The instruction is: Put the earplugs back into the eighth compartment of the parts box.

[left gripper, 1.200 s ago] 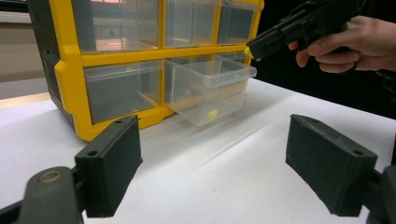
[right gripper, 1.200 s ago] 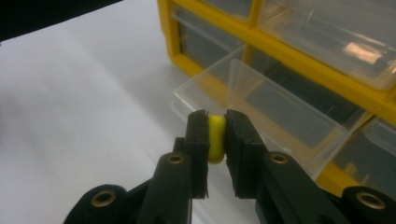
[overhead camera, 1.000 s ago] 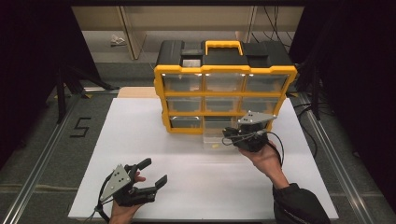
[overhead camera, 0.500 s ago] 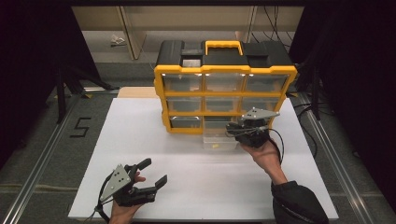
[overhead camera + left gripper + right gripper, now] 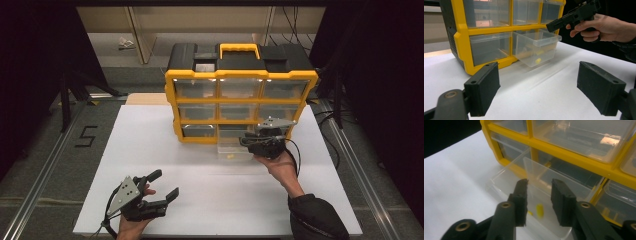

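High view: a white table top (image 5: 165,165) is seen carrying a yellow-framed organiser cabinet (image 5: 241,106) with a black top, a yellow carry handle (image 5: 239,49) and three rows of clear drawers. The cabinet is set towards the far half of the table, front facing the person.

One clear drawer (image 5: 234,148), from the middle of the bottom row, is pulled out onto the table in front of the cabinet. A small yellow piece (image 5: 230,156) is seen lying inside on its floor; in the left gripper view the same drawer (image 5: 536,47) and piece (image 5: 538,60) are noted, the drawer partly slid out of its slot.

The right gripper (image 5: 248,142) is held at the drawer's right front corner. In the right gripper view its jaws (image 5: 539,192) are parted a little, having just been opening, and are poised above the drawer's open top with the yellow piece (image 5: 539,210) below the gap; nothing is pinched by the pads.

The left gripper (image 5: 167,186) is held low at the near left of the table, well apart from the cabinet. Its jaws are spread wide in the left gripper view (image 5: 537,87), with only bare table between them.
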{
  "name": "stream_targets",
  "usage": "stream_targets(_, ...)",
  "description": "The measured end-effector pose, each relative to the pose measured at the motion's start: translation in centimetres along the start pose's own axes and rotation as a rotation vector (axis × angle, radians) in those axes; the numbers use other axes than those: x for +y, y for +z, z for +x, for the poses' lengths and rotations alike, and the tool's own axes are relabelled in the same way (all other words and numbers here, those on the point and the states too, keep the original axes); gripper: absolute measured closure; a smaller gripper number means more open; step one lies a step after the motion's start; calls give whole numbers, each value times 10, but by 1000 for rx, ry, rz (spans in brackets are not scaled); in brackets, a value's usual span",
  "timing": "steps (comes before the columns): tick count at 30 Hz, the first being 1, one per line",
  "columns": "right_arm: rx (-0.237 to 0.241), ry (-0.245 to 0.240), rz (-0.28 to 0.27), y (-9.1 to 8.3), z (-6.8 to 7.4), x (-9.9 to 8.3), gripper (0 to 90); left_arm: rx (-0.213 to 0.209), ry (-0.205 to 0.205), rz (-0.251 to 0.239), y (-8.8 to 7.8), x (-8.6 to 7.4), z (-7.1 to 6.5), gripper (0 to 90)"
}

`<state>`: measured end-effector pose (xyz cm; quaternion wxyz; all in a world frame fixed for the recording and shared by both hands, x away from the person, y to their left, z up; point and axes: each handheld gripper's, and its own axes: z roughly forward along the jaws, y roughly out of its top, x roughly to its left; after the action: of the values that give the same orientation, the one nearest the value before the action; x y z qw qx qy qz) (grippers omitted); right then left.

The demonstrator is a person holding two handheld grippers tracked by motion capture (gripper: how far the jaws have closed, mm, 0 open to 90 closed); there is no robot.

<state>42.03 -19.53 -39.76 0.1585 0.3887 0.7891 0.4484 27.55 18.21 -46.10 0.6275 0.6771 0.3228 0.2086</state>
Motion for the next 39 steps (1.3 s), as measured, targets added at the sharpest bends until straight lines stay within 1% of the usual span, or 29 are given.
stream_targets(3, 19, 11, -14, -3, 0, 2, 586, 0, 0, 1, 0, 0, 0, 177)
stream_targets(6, 26, 2, -19, -4, 3, 3, 532, 1, 0, 1, 0, 0, 0, 177)
stream_targets(9, 31, 2, -19, -5, 5, 4, 507, 1, 1, 0, 0, 0, 0, 177)
stream_targets(10, 34, -7, -22, -6, 8, 5, 482, 1, 2, 1, 0, 0, 0, 177)
stream_targets(11, 34, -7, -22, -6, 8, 5, 482, 1, 1, 1, 0, 0, 0, 177)
stream_targets(14, 43, -15, -36, -9, 14, 7, 435, 1, 2, 1, 0, 0, 0, 177)
stream_targets(19, 56, -24, -49, -12, 21, 8, 407, 1, 1, 1, 0, 0, 0, 177)
stream_targets(20, 68, -25, -52, -14, 24, 7, 400, 1, 2, 1, 0, 0, 0, 177)
stream_targets(21, 68, -25, -52, -14, 24, 7, 400, 1, 1, 1, 0, 0, 0, 177)
stream_targets(24, 82, -45, -56, -16, 33, 7, 389, 1, 1, 1, -1, 0, 0, 177)
stream_targets(28, 90, -57, -54, -17, 38, 5, 385, 1, 1, 0, -1, 0, 0, 177)
stream_targets(33, 103, -55, -60, -19, 41, 1, 378, 1, 1, 0, -1, 0, 0, 177)
stream_targets(39, 113, -52, -86, -22, 44, -2, 348, 0, 1, 0, -1, 0, 0, 177)
